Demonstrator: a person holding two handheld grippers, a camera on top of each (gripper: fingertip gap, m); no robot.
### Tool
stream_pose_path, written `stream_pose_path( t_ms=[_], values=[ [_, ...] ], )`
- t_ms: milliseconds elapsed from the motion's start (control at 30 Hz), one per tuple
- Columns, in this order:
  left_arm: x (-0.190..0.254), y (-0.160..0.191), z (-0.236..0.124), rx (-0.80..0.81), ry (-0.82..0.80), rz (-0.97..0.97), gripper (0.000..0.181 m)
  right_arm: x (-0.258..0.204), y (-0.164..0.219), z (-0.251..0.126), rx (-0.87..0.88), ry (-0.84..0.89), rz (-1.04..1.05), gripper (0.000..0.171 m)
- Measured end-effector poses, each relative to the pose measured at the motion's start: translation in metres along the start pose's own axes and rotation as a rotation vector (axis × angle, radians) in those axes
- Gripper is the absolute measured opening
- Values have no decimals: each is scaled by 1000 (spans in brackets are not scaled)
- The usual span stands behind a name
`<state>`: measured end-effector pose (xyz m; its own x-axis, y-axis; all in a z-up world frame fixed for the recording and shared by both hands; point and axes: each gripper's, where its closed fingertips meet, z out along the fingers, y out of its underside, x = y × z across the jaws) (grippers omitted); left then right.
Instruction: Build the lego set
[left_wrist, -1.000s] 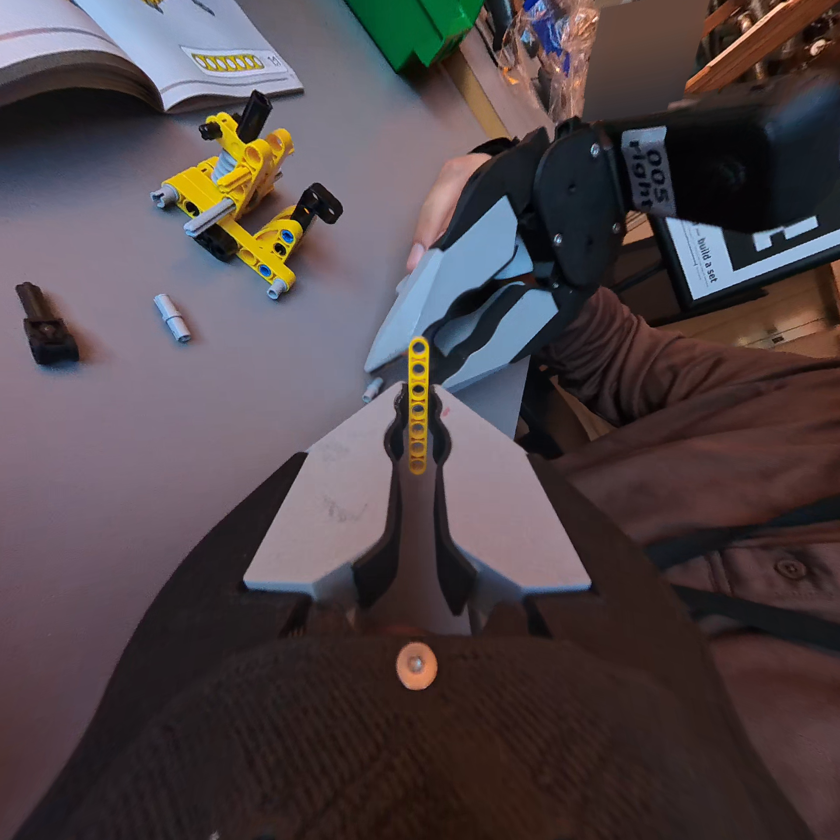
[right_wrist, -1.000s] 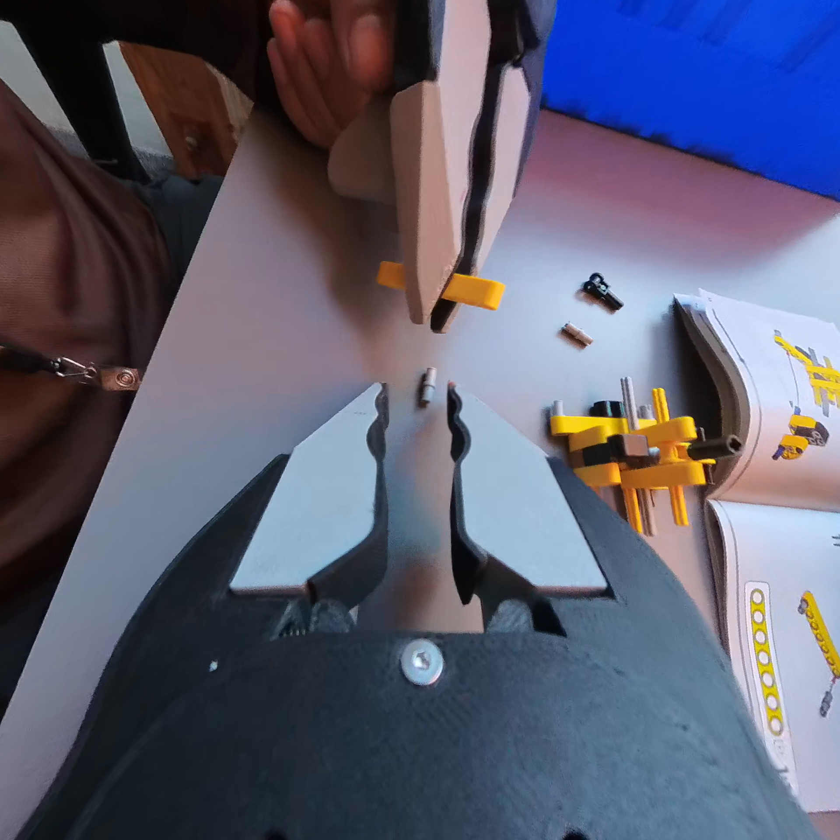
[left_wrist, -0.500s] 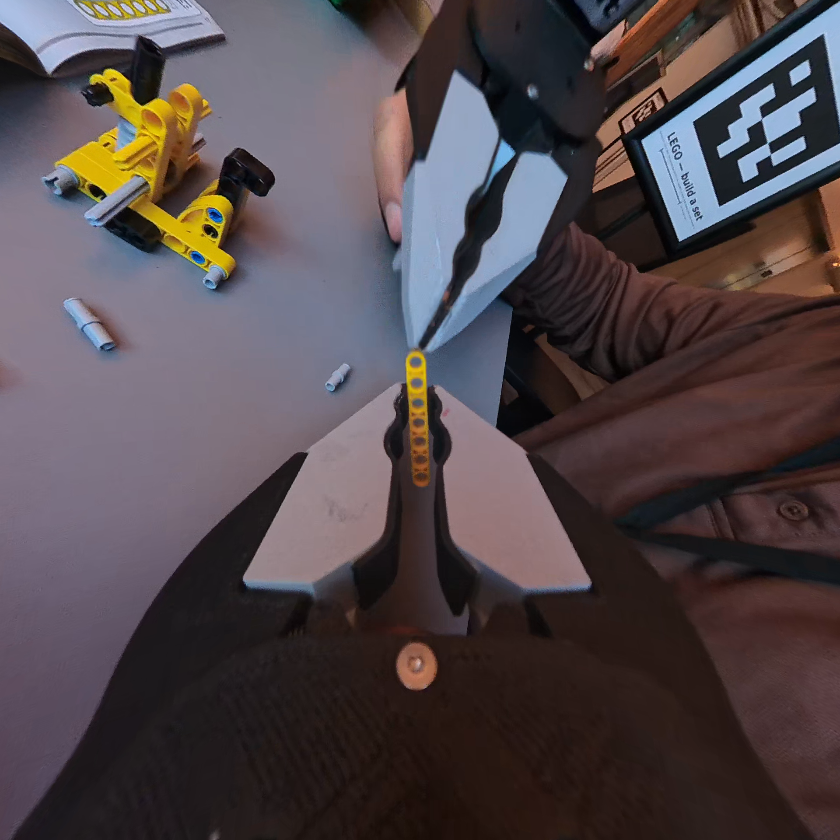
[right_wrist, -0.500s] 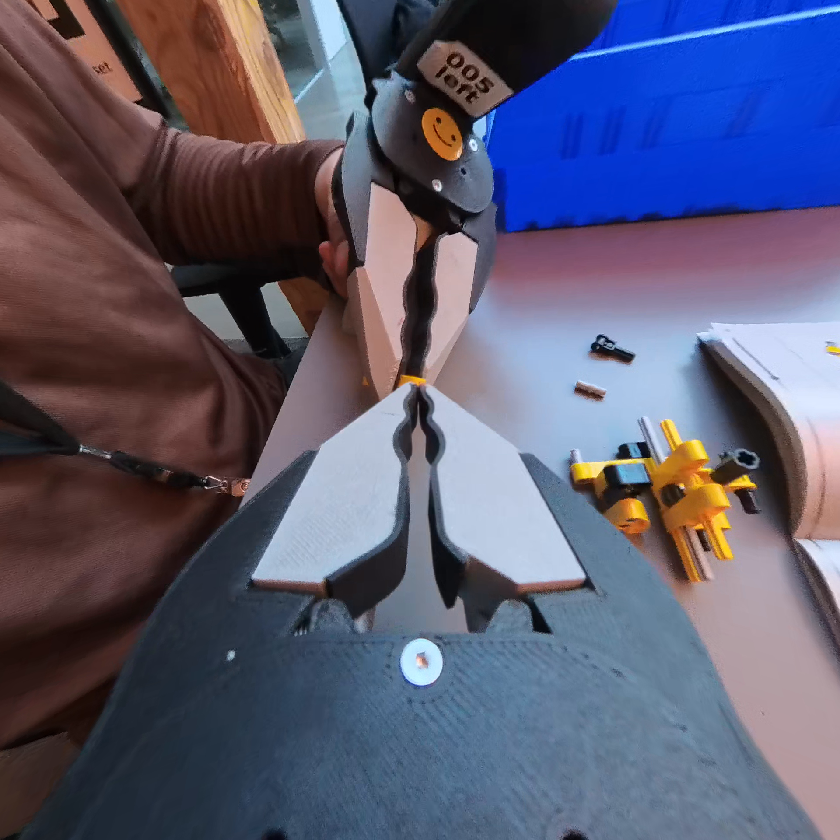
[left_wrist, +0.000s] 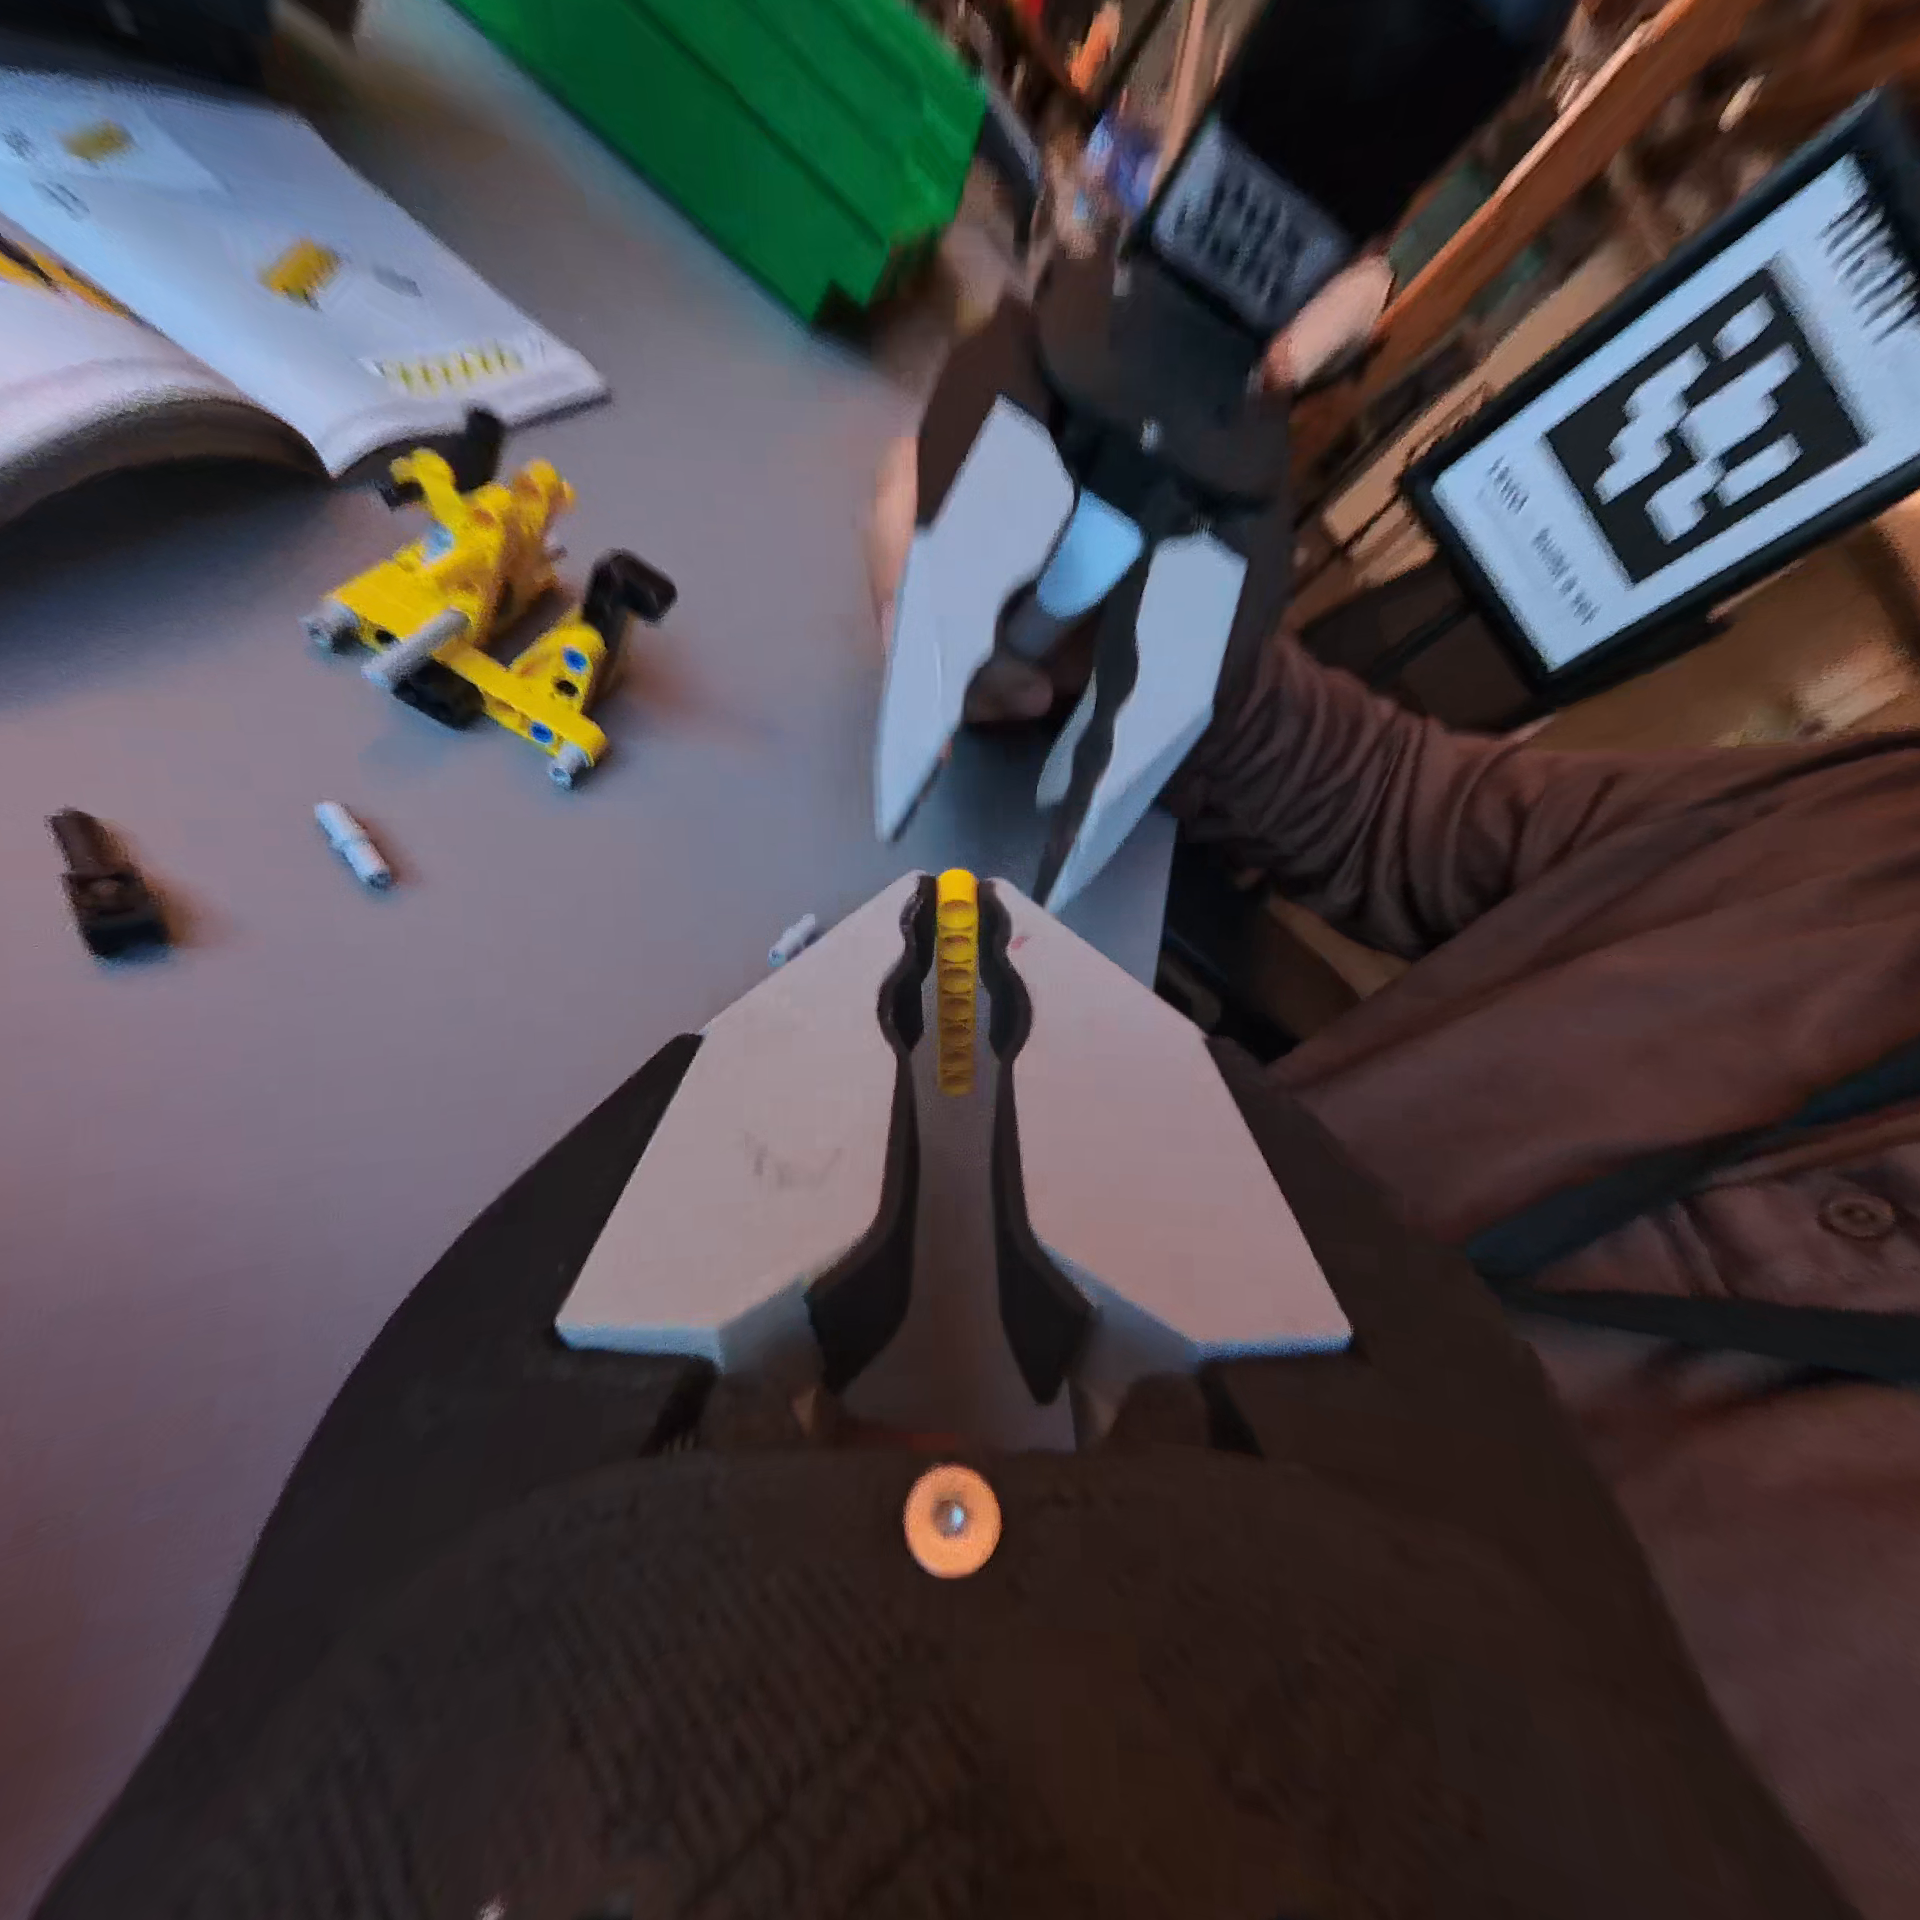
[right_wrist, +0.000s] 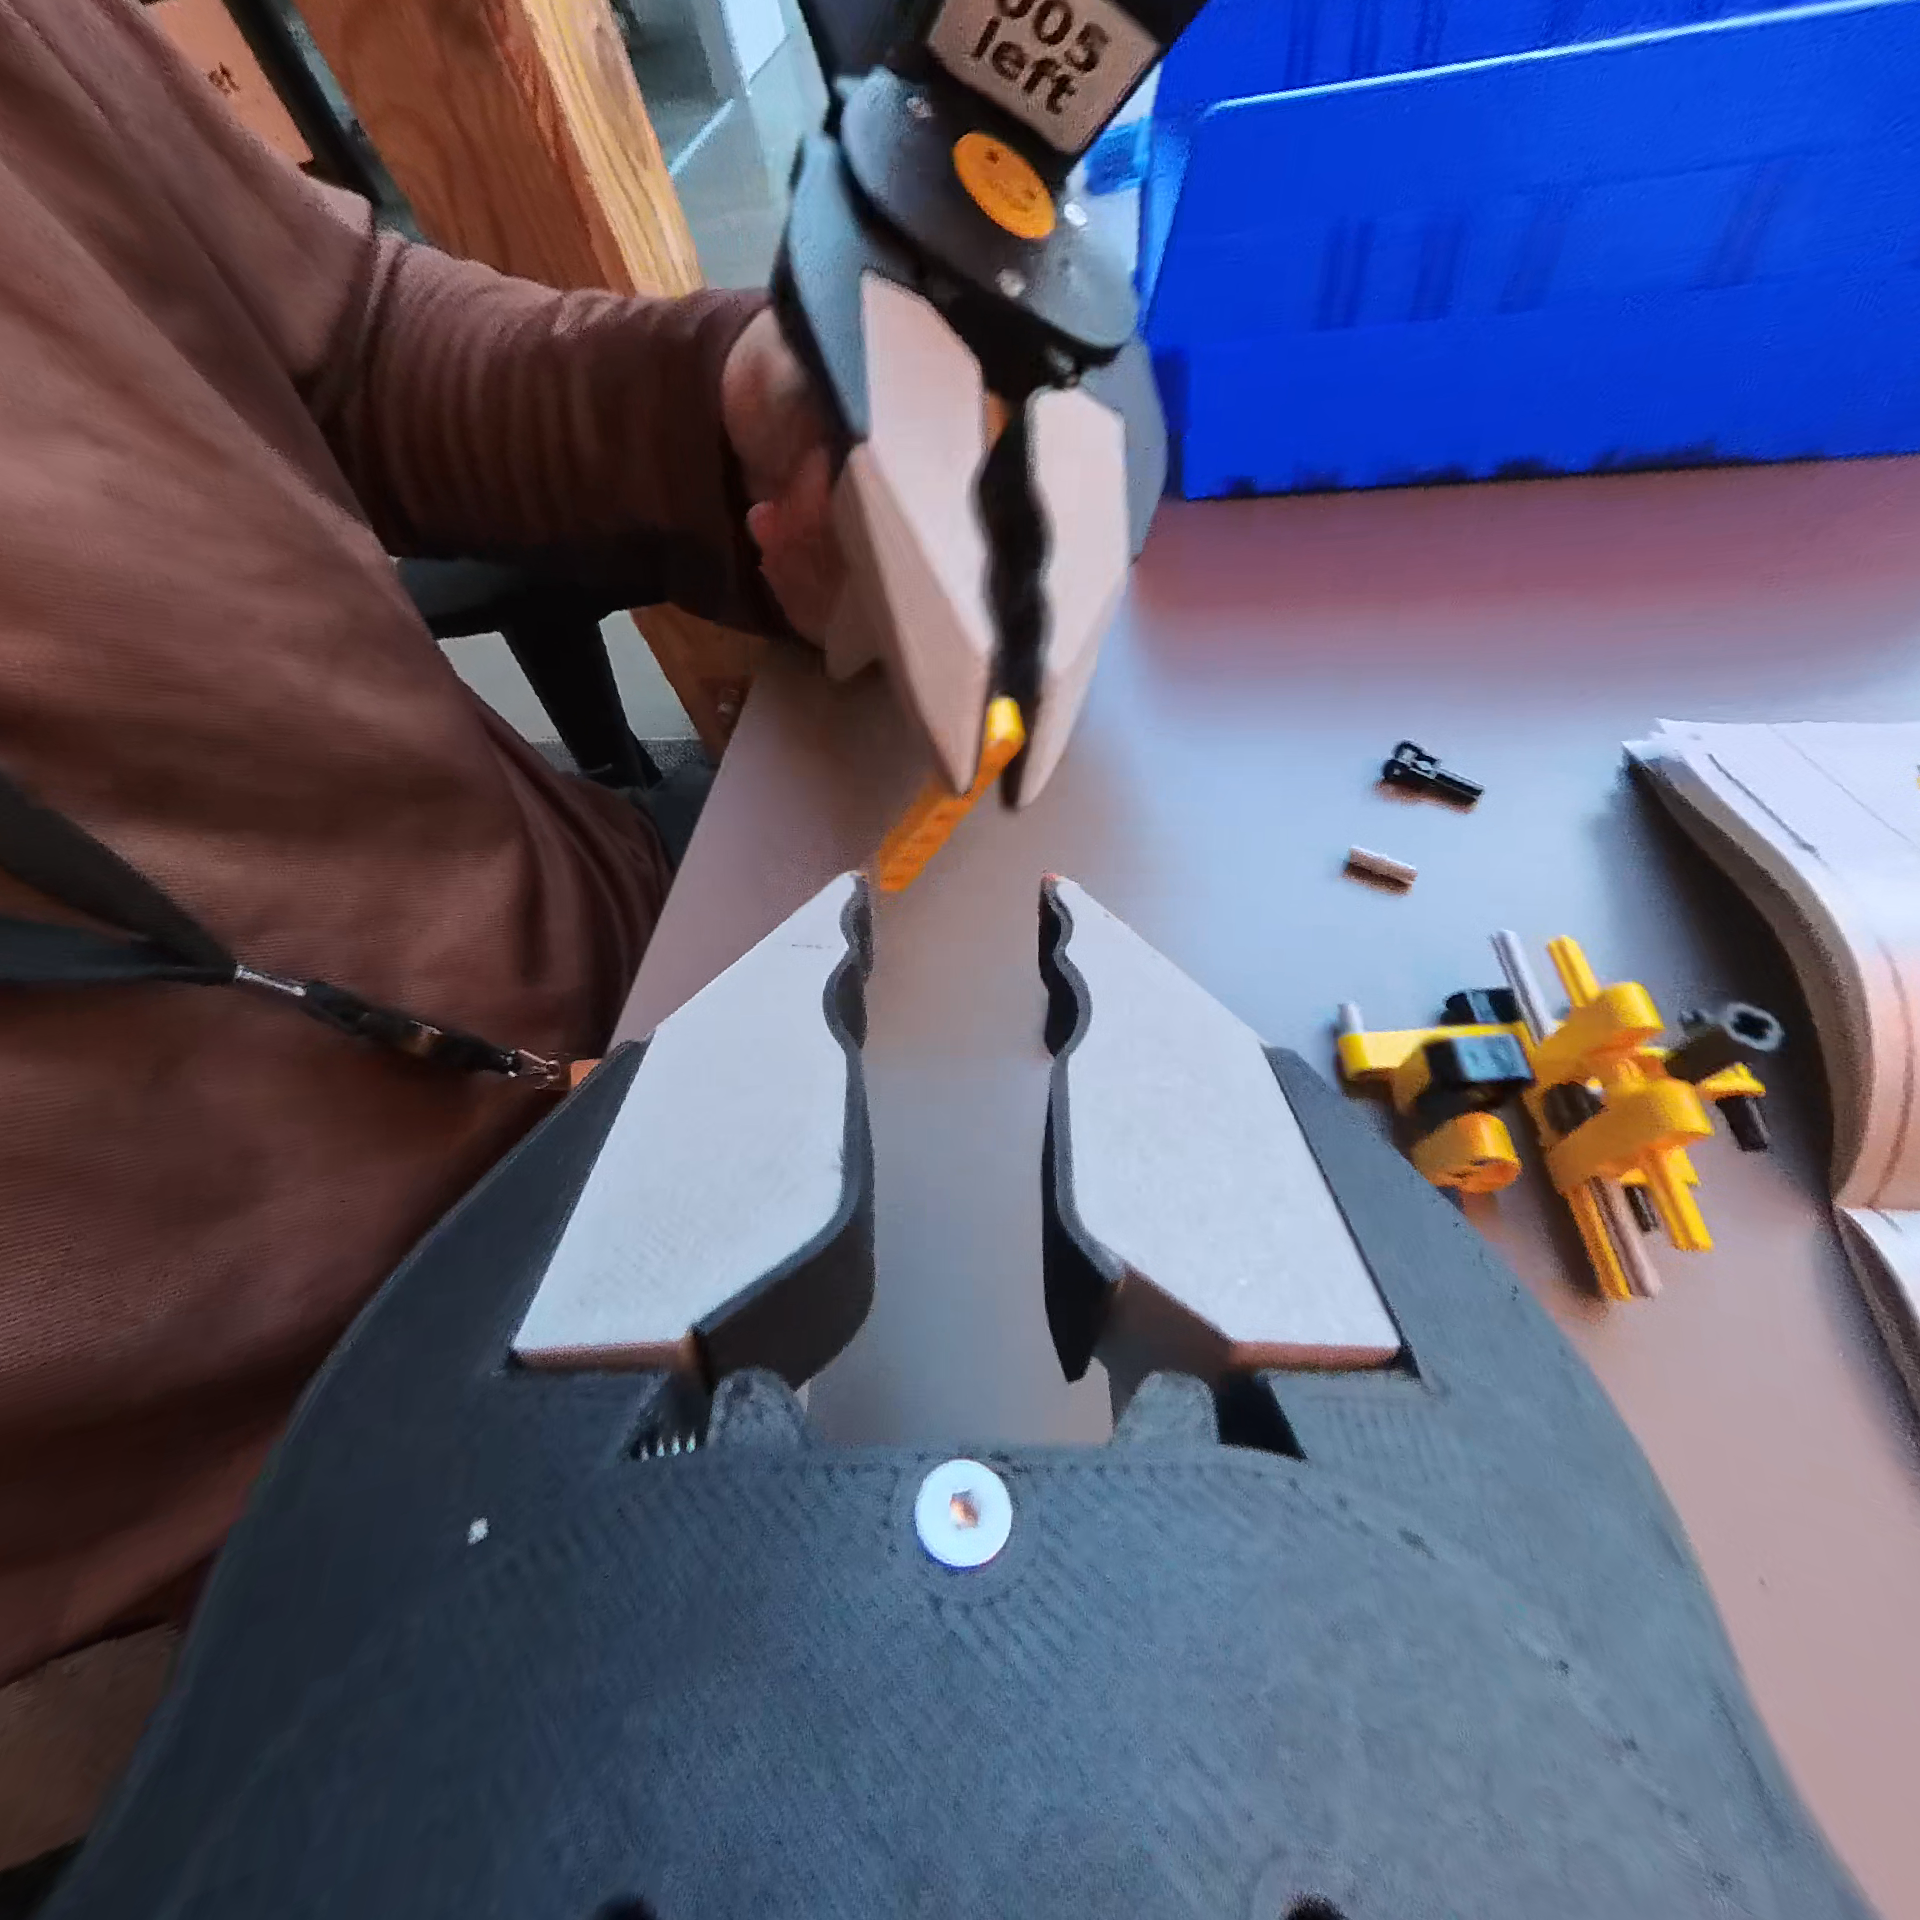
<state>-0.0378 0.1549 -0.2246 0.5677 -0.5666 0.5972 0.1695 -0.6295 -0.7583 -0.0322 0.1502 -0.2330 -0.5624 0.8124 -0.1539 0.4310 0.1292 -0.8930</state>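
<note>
My left gripper (left_wrist: 956, 883) is shut on a yellow beam with holes (left_wrist: 956, 997), held edge-on along the pads above the grey table (left_wrist: 260, 1091). It also shows in the right wrist view (right_wrist: 987, 790), where the yellow beam (right_wrist: 940, 810) sticks out below its tips. My right gripper (right_wrist: 956, 883) is open and empty, just in front of that beam. It shows open in the left wrist view (left_wrist: 1029, 800). A small grey pin (left_wrist: 795, 935) lies on the table beside my left fingertips. The partly built yellow assembly (left_wrist: 478, 613) (right_wrist: 1558, 1101) lies farther off.
Another grey pin (left_wrist: 353, 844) (right_wrist: 1380, 868) and a black connector (left_wrist: 104, 883) (right_wrist: 1429, 774) lie loose. An open instruction booklet (left_wrist: 260, 312) (right_wrist: 1787, 831), a green box (left_wrist: 790, 135) and a blue bin (right_wrist: 1538, 260) stand behind. A person's brown sleeve (left_wrist: 1507, 831) is at the table edge. Only a small space, under 4 cm, lies between the two pairs of fingers.
My right gripper closed with nothing between its pads while the small grey pin stayed on the table, then opened again. My left gripper kept the yellow beam and tilted it.
</note>
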Motion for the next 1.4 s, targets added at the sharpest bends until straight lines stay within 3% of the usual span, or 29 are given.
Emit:
stream_pose_path(
  t_ms=[133, 267, 333, 400, 500, 1067, 1233, 1400],
  values=[
    [10, -31, -18, 233, 70, 21, 5, -6, -2, 15, -42, 17, -22, 24],
    [15, -29, -15, 223, 73, 69, 5, -10, -7, 22, -31, 12, -19, 8],
    [18, -29, -14, 232, 73, 100, 4, -13, -10, 20, -9, -24, 9, 9],
    [21, -31, -13, 252, 74, 123, 5, -16, -15, 17, 28, -61, 38, 24],
    [26, -34, -12, 279, 95, 134, 5, -12, -22, 12, 68, -58, 72, 6],
    [26, -33, -12, 271, 114, 100, 6, -6, -30, 7, 130, -48, 128, 4],
    [17, -33, -9, 254, 58, 85, 4, -3, -29, 7, 133, -49, 144, 9],
    [-23, -13, -11, 33, -226, 159, 5, 25, 0, -7, -41, 166, 14, 15]
  ],
)
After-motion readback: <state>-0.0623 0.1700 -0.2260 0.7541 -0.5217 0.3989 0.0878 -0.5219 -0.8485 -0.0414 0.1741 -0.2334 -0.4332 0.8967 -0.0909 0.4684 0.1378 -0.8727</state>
